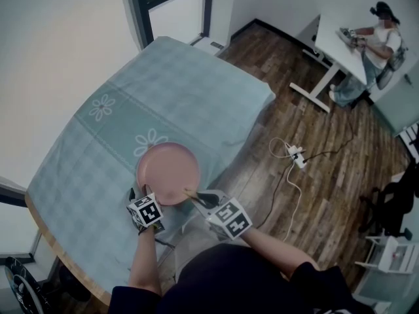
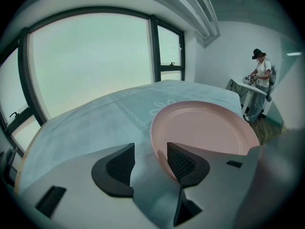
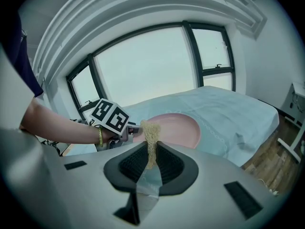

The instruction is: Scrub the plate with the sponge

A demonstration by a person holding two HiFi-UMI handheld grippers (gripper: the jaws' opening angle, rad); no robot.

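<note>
Tan, coarse fibre is pinched in the right gripper point(image 3: 151, 151). Its two dark pads are closed tight on the sponge point(image 3: 149, 133), a thin upright tuft that sticks out beyond the tips. How far the sponge runs down between the pads is hidden.

The left gripper point(image 2: 150, 159) has its pads standing apart. The near rim of the pink plate point(image 2: 205, 128) runs into the gap and passes behind the right-hand pad. Whether that pad touches the rim I cannot tell, but the other pad is clearly off it. The gripper's grey body cuts off the plate's lower right part in the left gripper view.

The plate lies flat on the pale green checked tablecloth point(image 1: 177, 90), near the table edge closest to the person. In the head view the marker cubes cover most of both grippers, so their tips are hard to make out there. The sponge seems to be at the plate's near right rim, perhaps just above it.

Farther out are the wooden floor point(image 1: 262, 142) and a white power strip point(image 1: 298, 157) with its cable. A second person point(image 1: 380, 44) is at a white desk point(image 1: 337, 44), too small to show detail.
</note>
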